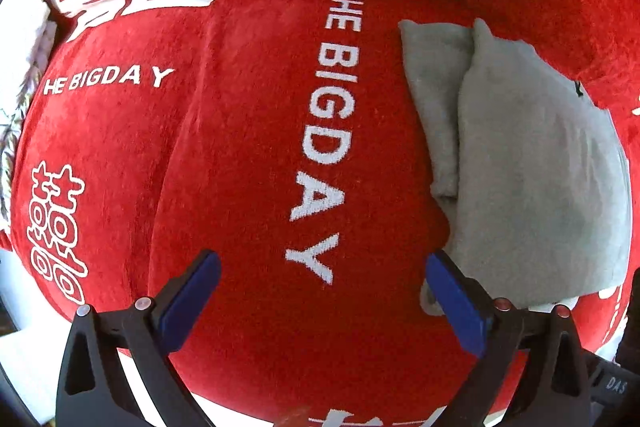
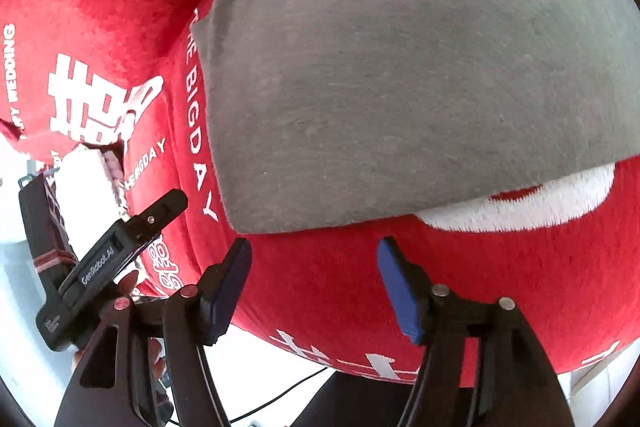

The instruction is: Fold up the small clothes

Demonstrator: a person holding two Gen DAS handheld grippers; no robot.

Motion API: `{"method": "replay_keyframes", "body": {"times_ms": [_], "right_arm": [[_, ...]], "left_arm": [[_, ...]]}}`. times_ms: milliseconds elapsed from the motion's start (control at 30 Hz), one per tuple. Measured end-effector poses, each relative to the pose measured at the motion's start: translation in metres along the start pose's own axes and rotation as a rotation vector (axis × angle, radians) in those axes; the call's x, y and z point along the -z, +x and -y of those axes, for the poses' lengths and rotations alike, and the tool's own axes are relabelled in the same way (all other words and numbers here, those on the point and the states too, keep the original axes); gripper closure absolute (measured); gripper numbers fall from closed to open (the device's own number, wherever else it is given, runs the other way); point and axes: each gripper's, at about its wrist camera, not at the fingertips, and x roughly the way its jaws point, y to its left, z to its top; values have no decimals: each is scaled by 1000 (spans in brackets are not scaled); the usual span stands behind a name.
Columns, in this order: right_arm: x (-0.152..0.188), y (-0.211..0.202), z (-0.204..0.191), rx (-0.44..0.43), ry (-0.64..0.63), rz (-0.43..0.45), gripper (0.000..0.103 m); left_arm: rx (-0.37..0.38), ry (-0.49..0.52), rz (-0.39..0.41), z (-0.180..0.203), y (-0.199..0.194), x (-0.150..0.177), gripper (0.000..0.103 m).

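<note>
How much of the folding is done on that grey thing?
Done: the grey garment lies folded into a compact stack on the red cover, with layers showing along its edge. In hand: nothing; the left gripper and right gripper are both open and empty, just off the cloth. Left: maybe a tidy-up of the loose flap at its left edge. No other clothes are clearly in view.

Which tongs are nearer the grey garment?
Left, apparently. Left tongs are open with one pad at the grey garment edge; right tongs are open, just short of its near edge.
</note>
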Motion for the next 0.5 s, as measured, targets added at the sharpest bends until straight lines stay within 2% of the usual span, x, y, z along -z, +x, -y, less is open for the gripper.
{"method": "replay_keyframes", "body": {"times_ms": [300,500], "right_arm": [[-1,-3,9,5,39,19,34],[0,-5,22,-57,110,34,34]], "left_arm": [[-2,6,-16,2,1,-1,0],[4,4,-34,4,3,-1,0]]}}
